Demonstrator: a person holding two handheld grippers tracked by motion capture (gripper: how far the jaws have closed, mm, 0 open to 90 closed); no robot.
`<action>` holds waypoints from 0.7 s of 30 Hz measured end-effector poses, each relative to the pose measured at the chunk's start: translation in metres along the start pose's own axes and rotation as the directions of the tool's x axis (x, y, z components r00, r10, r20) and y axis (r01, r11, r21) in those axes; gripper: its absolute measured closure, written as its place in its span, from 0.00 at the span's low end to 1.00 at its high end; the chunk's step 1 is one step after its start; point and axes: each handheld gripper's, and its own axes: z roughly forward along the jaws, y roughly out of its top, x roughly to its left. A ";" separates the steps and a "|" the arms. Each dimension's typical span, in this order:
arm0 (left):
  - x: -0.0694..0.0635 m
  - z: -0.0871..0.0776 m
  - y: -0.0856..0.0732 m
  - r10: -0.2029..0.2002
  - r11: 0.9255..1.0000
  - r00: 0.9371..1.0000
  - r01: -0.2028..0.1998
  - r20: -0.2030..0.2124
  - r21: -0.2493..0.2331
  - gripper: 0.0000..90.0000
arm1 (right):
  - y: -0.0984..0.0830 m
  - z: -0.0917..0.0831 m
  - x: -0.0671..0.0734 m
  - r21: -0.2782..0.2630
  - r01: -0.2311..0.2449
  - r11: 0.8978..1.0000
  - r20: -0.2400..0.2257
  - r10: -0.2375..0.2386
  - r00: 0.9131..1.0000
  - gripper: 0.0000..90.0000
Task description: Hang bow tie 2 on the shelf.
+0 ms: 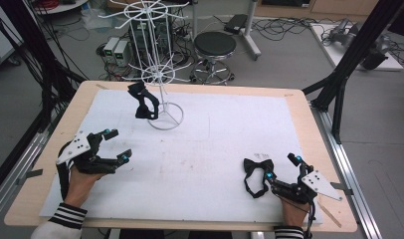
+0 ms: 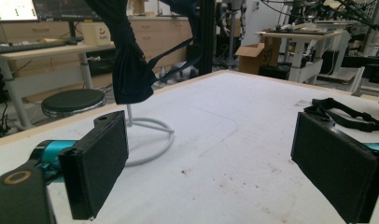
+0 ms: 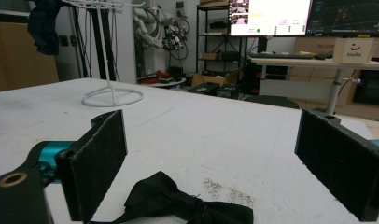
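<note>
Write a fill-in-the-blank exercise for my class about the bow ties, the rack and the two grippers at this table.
1. The bow tie on the white table cover lies just in front of the ____ gripper.
2. The second bow tie hangs from the white wire ____.
3. The jaws of the left gripper stand ____, holding nothing.

Missing words: right; rack; open

Bow tie [image 3: 187,205]: black cloth, slight sheen
Stand [image 1: 160,74]: white-coated wire
Desk [image 1: 299,107]: pale wood rim, matt white sheet, scuffed
</note>
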 end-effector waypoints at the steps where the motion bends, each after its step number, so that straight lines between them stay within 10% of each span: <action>1: 0.000 0.000 0.000 -0.006 1.000 1.000 0.006 -0.002 0.008 0.13 | 0.000 0.000 0.000 0.001 -0.008 1.000 0.002 0.008 1.000 0.09; 21: 0.002 -0.006 -0.006 -0.003 1.000 1.000 0.003 0.013 -0.004 0.13 | 0.045 0.018 -0.014 0.208 0.099 0.973 -0.168 -0.064 0.984 0.09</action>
